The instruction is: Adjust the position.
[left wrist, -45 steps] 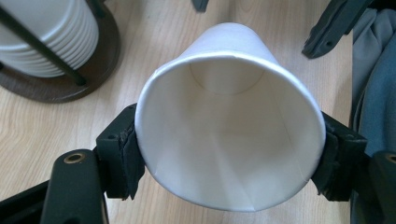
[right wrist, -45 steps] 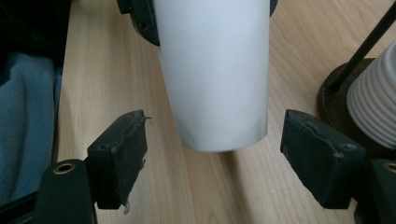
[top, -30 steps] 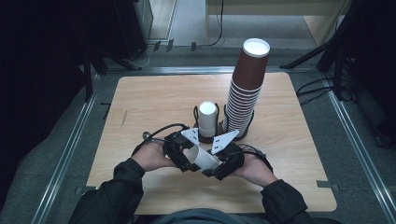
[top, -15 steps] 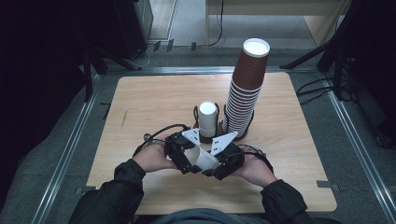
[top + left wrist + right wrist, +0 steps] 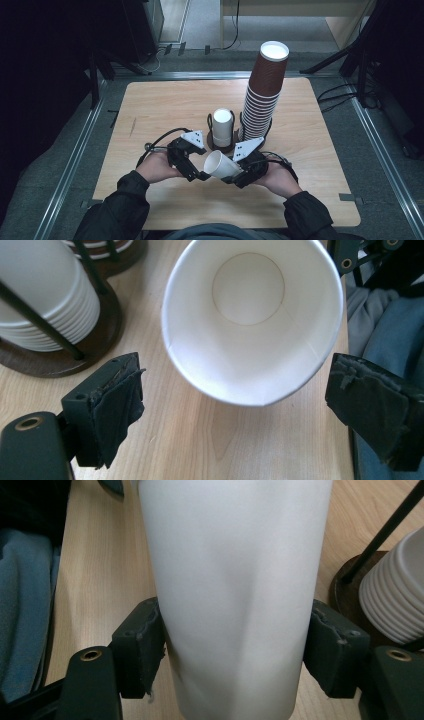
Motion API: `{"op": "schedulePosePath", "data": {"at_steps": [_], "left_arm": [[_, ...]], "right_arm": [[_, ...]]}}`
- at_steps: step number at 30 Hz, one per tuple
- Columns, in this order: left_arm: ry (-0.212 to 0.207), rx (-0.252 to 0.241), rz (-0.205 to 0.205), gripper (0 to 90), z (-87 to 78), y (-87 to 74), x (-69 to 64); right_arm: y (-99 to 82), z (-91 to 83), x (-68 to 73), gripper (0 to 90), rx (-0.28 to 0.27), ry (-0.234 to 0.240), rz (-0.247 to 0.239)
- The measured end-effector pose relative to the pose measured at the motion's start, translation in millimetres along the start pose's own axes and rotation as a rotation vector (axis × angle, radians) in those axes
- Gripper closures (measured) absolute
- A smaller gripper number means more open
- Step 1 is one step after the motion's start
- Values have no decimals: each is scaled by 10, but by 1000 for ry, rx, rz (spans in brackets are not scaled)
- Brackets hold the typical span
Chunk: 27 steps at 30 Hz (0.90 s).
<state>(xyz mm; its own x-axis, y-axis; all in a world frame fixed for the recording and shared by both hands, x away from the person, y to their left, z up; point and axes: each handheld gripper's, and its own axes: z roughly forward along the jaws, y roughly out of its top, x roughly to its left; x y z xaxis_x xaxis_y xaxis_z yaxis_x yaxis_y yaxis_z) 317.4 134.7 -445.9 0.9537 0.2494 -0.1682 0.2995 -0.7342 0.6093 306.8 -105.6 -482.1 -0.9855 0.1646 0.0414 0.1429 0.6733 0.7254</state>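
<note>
Cup (image 5: 220, 165) in white paper is lying sideways above the table's (image 5: 165, 107) near edge, the right gripper (image 5: 239, 175) pinching its body. The left gripper (image 5: 196, 170), jaws just widened, is facing its open mouth without touching. Keeping the pinch gentle would probably avoid crushing it.

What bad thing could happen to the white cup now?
The right gripper alone pinches the white paper cup, and its wall already looks dented, so it might crumple. The left gripper has just been opening, its pads clear of the rim. Swinging the cup could bump the tall brown cup stack.
</note>
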Motion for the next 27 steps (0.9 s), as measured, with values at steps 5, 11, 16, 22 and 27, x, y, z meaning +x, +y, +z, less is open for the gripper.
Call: {"op": "schedulePosePath", "data": {"at_steps": [5,11,16,22,27], "left_arm": [[-4,-33,-19,88,-34,-30,25],[-23,-123,-54,87,-66,-42,32],[-37,-200,-67,87,-63,-19,14],[-49,-249,-69,87,1,31,-26],[-69,-300,-91,114,39,36,-16]], "right_arm": [[-11,-31,-18,313,-16,-5,8],[-15,-80,-37,312,-54,-4,27],[-15,-118,-49,312,-85,-2,44],[-5,-127,-50,312,-119,4,54],[6,-129,-45,312,-150,25,70]]}}
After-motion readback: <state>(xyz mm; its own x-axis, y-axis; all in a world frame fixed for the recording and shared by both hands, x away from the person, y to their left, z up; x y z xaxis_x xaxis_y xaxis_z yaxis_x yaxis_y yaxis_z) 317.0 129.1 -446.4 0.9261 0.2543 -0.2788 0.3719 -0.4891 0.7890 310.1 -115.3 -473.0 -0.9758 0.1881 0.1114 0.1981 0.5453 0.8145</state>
